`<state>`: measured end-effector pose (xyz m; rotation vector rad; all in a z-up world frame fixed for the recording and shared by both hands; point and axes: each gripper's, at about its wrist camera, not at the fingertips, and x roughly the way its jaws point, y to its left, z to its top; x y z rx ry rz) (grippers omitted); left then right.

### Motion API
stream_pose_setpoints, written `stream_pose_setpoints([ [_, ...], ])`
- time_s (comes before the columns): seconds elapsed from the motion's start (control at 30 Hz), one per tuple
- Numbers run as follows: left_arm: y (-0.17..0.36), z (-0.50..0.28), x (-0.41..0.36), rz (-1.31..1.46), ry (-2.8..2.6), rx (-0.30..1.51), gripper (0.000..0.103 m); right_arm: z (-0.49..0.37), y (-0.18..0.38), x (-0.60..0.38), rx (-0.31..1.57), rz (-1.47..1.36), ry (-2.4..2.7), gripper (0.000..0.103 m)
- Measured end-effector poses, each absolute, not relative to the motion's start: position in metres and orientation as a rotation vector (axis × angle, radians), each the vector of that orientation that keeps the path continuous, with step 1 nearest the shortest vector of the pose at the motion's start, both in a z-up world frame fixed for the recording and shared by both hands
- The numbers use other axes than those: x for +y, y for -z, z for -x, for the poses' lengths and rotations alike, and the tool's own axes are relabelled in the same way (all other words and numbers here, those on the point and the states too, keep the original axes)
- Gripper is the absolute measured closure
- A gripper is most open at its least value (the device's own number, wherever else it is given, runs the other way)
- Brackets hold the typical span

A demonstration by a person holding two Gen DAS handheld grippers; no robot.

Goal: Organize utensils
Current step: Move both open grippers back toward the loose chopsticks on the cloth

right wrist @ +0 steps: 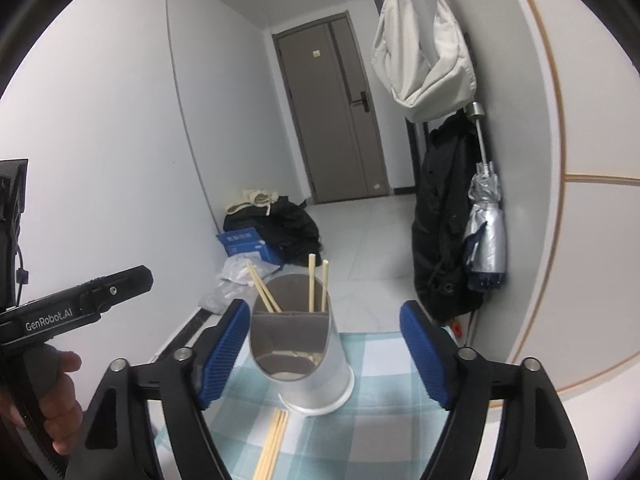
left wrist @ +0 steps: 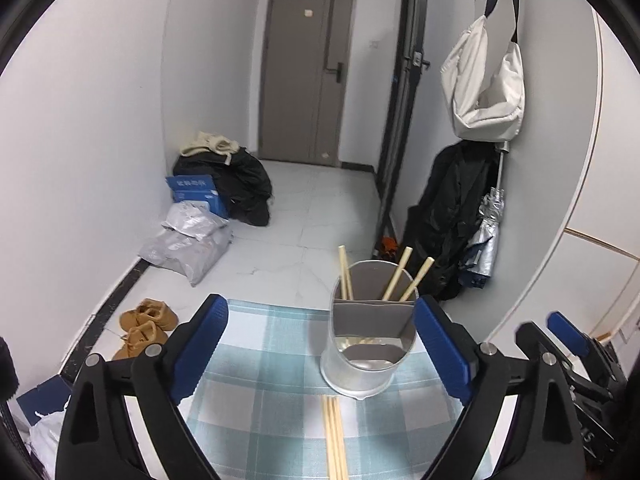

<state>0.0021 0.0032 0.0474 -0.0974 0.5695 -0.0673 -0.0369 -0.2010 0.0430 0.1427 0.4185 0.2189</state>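
Loose chopsticks [left wrist: 334,436] lie on the checked tabletop [left wrist: 256,376] just before the metal utensil holder [left wrist: 366,344], in whose rear compartments four chopsticks are stood. Both the left tongs [left wrist: 320,356] and right tongs [right wrist: 324,354] are spread wide and empty. One stick is best pinched mid-length, then tipped upright into the holder.

White walls [left wrist: 100,128] enclose a pale tiled floor [left wrist: 304,208] leading to a grey door [left wrist: 304,72]. A white bag [left wrist: 486,80], black coat [left wrist: 452,216] and folded umbrella [left wrist: 486,232] hang on the right wall.
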Motion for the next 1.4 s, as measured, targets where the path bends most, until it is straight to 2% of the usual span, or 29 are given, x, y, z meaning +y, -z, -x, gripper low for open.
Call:
stream_pose_setpoints([
  [0.27,-0.030,0.014,0.005,0.102,0.108,0.534,0.012,0.053,-0.027,-0.193,0.438,-0.101,-0.222,0.021],
  [0.7,0.026,0.014,0.016,0.130,0.073,0.649,0.012,0.058,0.016,-0.184,0.522,-0.077,-0.214,0.021],
  [1.3,0.072,-0.013,0.040,0.168,0.081,0.821,0.012,0.018,0.092,-0.154,0.811,-0.051,-0.238,0.021],
  [1.33,0.074,-0.015,0.042,0.169,0.074,0.840,0.012,0.014,0.096,-0.151,0.829,-0.049,-0.246,0.021],
  [1.4,0.078,-0.020,0.044,0.136,0.061,0.872,0.012,0.004,0.106,-0.144,0.874,-0.048,-0.263,0.029],
])
